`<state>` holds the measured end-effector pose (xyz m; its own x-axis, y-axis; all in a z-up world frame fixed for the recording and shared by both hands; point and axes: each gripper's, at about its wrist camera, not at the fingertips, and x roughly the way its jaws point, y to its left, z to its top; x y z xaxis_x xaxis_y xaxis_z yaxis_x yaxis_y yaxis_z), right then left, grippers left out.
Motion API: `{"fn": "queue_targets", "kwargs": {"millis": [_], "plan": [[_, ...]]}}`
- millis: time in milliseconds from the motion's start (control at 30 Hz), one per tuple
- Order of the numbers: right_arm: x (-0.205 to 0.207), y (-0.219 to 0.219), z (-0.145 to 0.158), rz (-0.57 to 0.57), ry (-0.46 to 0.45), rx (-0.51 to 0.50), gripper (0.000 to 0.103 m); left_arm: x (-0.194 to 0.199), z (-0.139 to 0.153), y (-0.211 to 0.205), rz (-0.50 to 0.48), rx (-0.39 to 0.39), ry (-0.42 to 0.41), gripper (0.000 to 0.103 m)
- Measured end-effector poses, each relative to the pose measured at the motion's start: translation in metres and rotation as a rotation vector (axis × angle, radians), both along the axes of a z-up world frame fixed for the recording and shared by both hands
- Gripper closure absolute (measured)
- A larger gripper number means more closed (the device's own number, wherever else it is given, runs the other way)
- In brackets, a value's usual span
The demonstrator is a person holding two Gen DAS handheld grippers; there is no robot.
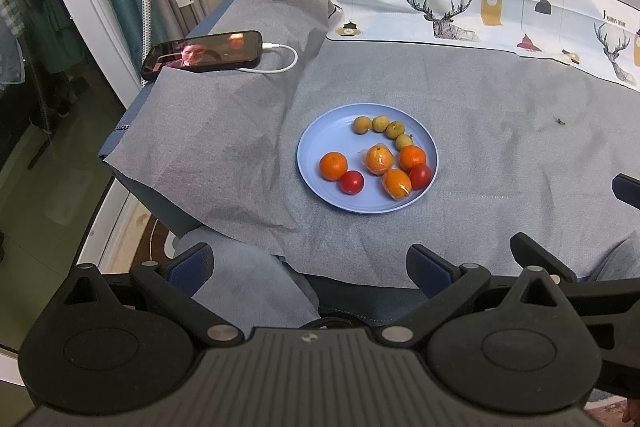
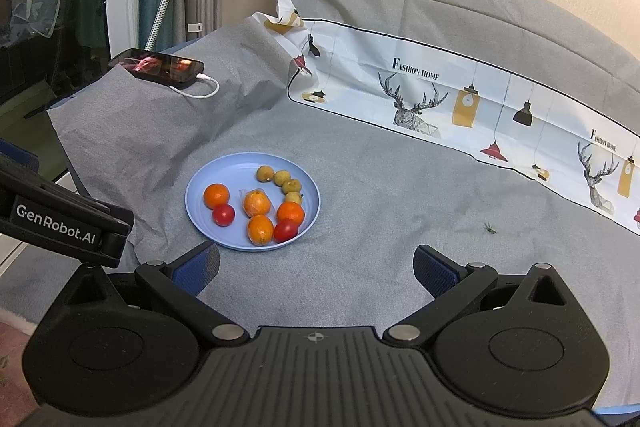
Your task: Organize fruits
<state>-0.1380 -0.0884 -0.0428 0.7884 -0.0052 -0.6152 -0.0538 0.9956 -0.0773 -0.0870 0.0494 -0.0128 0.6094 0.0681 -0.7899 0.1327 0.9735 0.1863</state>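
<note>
The big gray cloth [image 2: 400, 211] covers the table in front of me. My left gripper [image 1: 308, 263] and my right gripper [image 2: 316, 267] both hang over its near edge, spread wide with nothing between the fingers. Past them sits the blue plate [image 2: 200, 187] — all the fruit lies on it. A black phone [image 1: 204, 53] rests far to the left. On the plate are four oranges [image 2: 216, 195], two red tomatoes [image 2: 223, 214] and four little brown-green fruits [image 2: 265, 173] in a curved row.

A smooth matt plastic plate [image 1: 316, 143] lay on rough grey woven cloth [image 1: 500, 163], beside a glossy phone [image 1: 204, 54].
</note>
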Motion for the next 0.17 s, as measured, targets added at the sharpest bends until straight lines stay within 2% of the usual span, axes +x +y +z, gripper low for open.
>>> {"fn": "queue_targets", "kwargs": {"millis": [167], "plan": [[0.0015,-0.0009,-0.0007,-0.002,0.008,0.001,0.001,0.0008,0.0001,-0.0019,-0.004,0.008,-0.005,0.000]]}}
